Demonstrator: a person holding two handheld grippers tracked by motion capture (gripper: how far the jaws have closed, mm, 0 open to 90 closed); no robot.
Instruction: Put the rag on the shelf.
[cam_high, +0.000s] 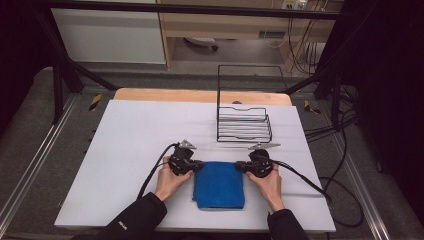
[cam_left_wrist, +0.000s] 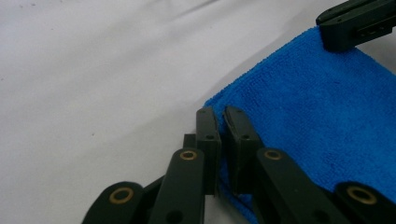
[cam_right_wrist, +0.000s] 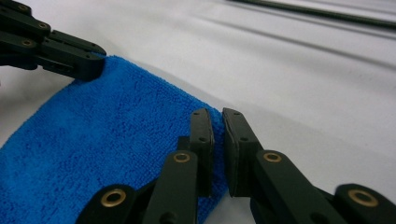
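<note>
Cloth of blue colour (cam_high: 219, 184), folded into a thick rectangle, lies flat on the white table cover (cam_high: 135, 145), in the near middle part of it, just in front of the person. In the left gripper view the cloth (cam_left_wrist: 322, 116) shows a fuzzy surface and a folded edge. The left gripper (cam_high: 198, 165) is at the far left corner of the cloth, and the right gripper (cam_high: 240, 166) is at the far right corner, so they face each other across the far edge. In the left gripper view the two jaws of the left gripper (cam_left_wrist: 223, 116) stand almost together, with only a thin slit between them, and the corner of the cloth is caught in that slit. In the right gripper view the right gripper (cam_right_wrist: 217, 117) is the same: jaws nearly pressed together, pinching the corner of the cloth (cam_right_wrist: 112, 140). Each gripper is held by one hand, the left hand (cam_high: 170, 182) and the right hand (cam_high: 268, 185), and dark sleeves come from the bottom edge. A black cable (cam_high: 152, 172) goes from the left gripper toward the person. Behind the cloth, well apart from it, a black wire rack (cam_high: 244, 122) stands on the far right part of the table cover. Beyond the cover a strip of the wooden table top (cam_high: 200, 96) is visible.
</note>
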